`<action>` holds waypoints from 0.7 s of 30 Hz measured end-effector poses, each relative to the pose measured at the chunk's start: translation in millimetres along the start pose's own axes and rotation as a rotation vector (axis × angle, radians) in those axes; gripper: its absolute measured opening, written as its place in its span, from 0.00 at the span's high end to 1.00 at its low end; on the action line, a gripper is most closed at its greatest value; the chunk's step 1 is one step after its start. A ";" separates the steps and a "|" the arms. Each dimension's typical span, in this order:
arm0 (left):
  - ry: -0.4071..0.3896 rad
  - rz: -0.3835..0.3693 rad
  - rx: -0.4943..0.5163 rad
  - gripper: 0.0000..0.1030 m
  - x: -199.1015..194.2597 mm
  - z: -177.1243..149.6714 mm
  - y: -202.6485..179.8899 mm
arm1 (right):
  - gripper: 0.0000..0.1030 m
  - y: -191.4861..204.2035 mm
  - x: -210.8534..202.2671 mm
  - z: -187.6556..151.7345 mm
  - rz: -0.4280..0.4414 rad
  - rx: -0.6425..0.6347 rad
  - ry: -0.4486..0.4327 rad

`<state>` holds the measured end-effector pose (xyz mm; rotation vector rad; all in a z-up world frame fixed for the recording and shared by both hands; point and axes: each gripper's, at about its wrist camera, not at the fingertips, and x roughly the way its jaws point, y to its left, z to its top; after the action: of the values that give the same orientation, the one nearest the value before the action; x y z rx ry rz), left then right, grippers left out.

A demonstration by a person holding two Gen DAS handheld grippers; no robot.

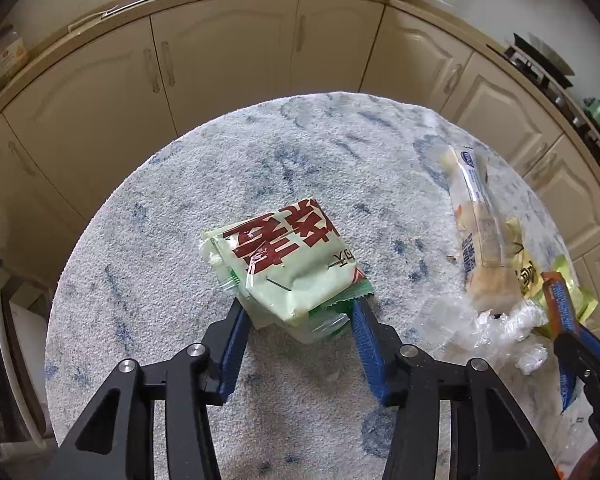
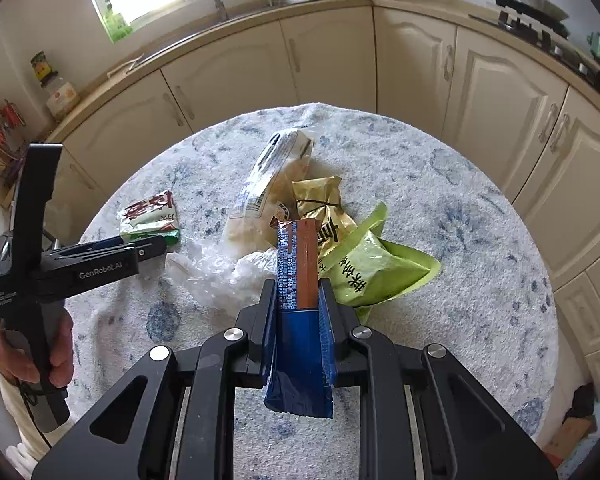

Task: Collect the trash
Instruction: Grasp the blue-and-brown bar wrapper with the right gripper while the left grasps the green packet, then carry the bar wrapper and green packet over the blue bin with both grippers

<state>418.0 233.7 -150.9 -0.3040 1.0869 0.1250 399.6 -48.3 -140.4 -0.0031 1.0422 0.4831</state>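
A pale green snack packet with red characters (image 1: 288, 264) lies on the round table (image 1: 160, 216). My left gripper (image 1: 298, 306) is open, its blue fingers on either side of the packet's near end. It also shows in the right wrist view (image 2: 150, 218), with the left gripper (image 2: 152, 246) at it. My right gripper (image 2: 298, 292) is shut on a blue and brown wrapper (image 2: 298, 280) held above the table. Beyond it lie a clear bread bag (image 2: 268, 184), a gold packet (image 2: 324, 208), a lime green packet (image 2: 372, 268) and crumpled clear plastic (image 2: 220, 276).
The table wears a white and blue towel cover (image 2: 460, 240). Cream kitchen cabinets (image 2: 332, 52) curve around behind, with a sink and window at the back and a stove (image 2: 548, 32) at right. A cardboard piece (image 2: 576, 428) lies on the floor at lower right.
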 end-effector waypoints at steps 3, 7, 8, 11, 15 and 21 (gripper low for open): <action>0.003 -0.026 -0.010 0.62 -6.8 -5.0 4.5 | 0.81 -1.7 -0.9 -3.0 -0.013 0.005 -0.001; 0.017 -0.048 0.000 0.62 -18.6 -18.1 4.8 | 0.81 -2.7 -10.7 -5.1 -0.011 0.010 -0.020; 0.014 -0.056 0.001 0.62 -22.9 -21.4 5.1 | 0.81 -2.3 -12.8 -5.2 -0.014 0.008 -0.025; 0.005 -0.087 0.012 0.62 -39.0 -37.2 5.4 | 0.81 -1.7 -20.8 -7.7 -0.019 0.007 -0.037; -0.008 -0.086 0.045 0.62 -63.5 -64.3 2.1 | 0.81 -0.1 -31.6 -17.3 -0.012 0.005 -0.042; -0.030 -0.057 0.087 0.62 -101.9 -102.1 -10.5 | 0.81 1.2 -48.2 -44.6 0.007 0.019 -0.034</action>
<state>286.5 197.6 -102.6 -0.2539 1.0498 0.0307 342.5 -75.8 -123.1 0.0254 1.0132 0.4779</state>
